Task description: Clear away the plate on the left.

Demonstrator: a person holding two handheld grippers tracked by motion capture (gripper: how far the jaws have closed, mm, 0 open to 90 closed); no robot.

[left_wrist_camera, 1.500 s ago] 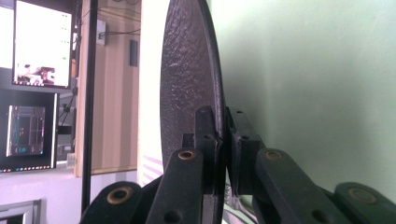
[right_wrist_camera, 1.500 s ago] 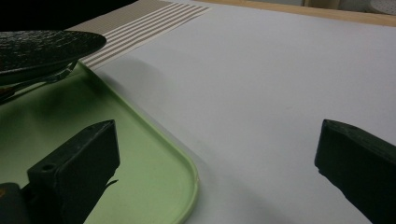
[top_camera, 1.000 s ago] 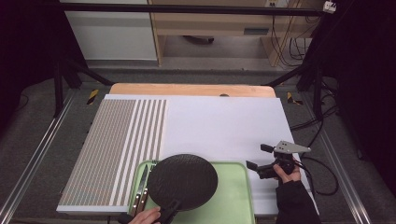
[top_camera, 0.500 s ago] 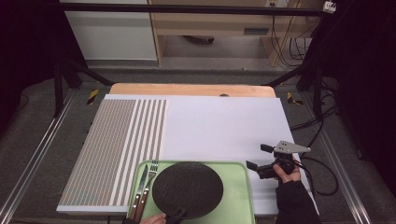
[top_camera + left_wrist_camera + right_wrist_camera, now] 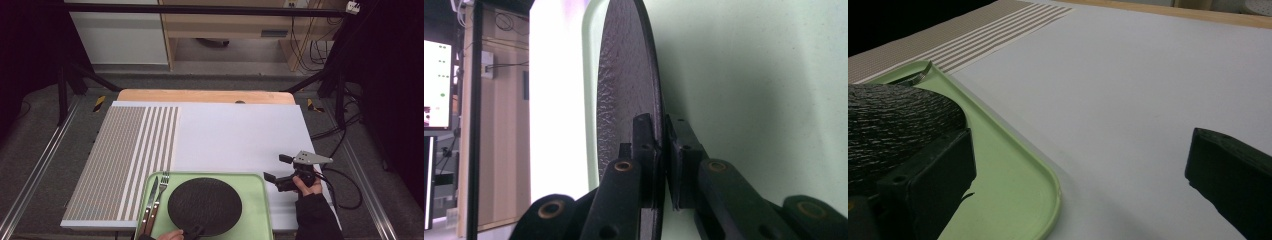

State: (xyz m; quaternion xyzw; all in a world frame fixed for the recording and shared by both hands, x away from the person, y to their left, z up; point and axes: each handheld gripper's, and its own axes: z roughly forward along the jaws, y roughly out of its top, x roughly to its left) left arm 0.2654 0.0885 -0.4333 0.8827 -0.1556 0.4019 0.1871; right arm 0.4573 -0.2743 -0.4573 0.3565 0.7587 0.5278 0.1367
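Note:
A round black textured plate (image 5: 205, 206) lies over a pale green tray (image 5: 256, 210) at the table's near edge. My left gripper (image 5: 194, 233) is at the plate's near rim; in the left gripper view its jaws (image 5: 661, 150) are shut on the rim of the plate (image 5: 624, 95), with the tray (image 5: 749, 100) behind it. My right gripper (image 5: 276, 167) hovers just right of the tray, open and holding nothing. In the right gripper view it (image 5: 1078, 190) spans the tray's corner (image 5: 1018, 185), with the plate (image 5: 893, 125) at the left.
A fork (image 5: 161, 197) and a knife (image 5: 150, 205) lie side by side on the tray's left part. A striped brown placemat (image 5: 125, 160) covers the table's left; a white sheet (image 5: 235, 135) covers the middle and right. Cables (image 5: 345, 185) trail past the right edge.
The black plate and my left gripper have shifted slightly right and toward the near edge over the tray. The right gripper has stayed where it was.

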